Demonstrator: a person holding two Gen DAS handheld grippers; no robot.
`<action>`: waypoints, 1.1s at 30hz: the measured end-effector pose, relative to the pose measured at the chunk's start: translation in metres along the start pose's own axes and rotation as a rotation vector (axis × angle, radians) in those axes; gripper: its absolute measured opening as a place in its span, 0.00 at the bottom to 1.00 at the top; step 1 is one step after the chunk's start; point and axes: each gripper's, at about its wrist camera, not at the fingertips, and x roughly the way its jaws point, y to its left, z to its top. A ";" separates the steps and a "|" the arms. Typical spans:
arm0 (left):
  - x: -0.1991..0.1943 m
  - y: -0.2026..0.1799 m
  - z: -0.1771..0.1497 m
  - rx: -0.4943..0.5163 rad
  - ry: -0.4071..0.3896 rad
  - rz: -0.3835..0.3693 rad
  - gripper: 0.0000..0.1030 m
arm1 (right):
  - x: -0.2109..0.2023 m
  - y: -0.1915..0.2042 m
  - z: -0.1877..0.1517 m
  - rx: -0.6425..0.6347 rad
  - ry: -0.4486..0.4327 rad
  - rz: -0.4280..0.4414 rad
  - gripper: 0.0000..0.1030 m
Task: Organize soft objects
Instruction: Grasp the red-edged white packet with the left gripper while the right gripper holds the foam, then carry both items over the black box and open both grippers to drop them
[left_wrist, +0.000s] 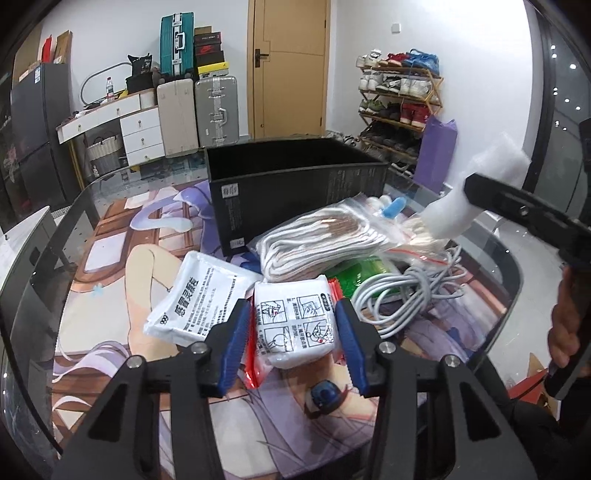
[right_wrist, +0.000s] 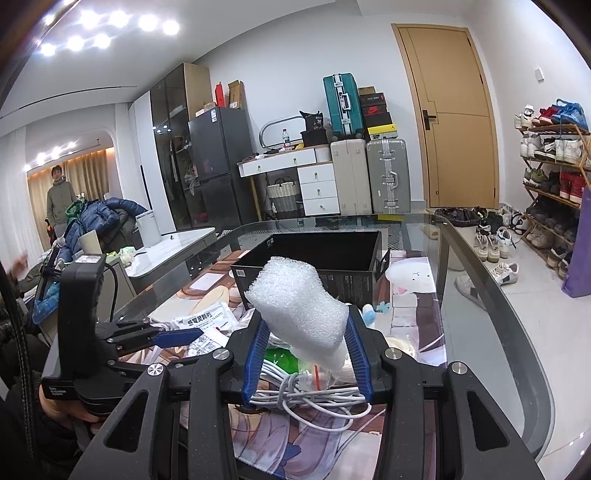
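Observation:
My left gripper (left_wrist: 293, 343) has its blue pads against both red-edged sides of a white packet (left_wrist: 295, 325) printed with pictograms; the packet lies on the table mat. My right gripper (right_wrist: 306, 332) is shut on a white foam block (right_wrist: 299, 306) and holds it up above the pile, in front of the open black box (right_wrist: 354, 284). In the left wrist view the foam block (left_wrist: 495, 162) hangs at the far right, to the right of the black box (left_wrist: 277, 206). The left gripper (right_wrist: 177, 338) also shows side-on, low over the table.
Beside the held packet lie a white medicine sachet (left_wrist: 195, 299), a clear bag of white cords (left_wrist: 314, 240), a green packet (left_wrist: 362, 273) and a coiled white cable (left_wrist: 417, 291). The glass table's curved edge (right_wrist: 491, 295) runs on the right. A person (right_wrist: 59, 199) stands far left.

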 end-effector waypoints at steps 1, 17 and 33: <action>-0.003 0.000 0.001 -0.003 -0.008 -0.010 0.45 | 0.000 0.000 0.000 -0.002 -0.001 -0.002 0.40; -0.028 0.025 0.040 -0.089 -0.099 -0.051 0.45 | 0.010 -0.006 0.024 0.047 0.012 0.006 0.40; -0.009 0.048 0.089 -0.116 -0.137 -0.056 0.45 | 0.032 -0.006 0.075 0.050 0.014 0.005 0.40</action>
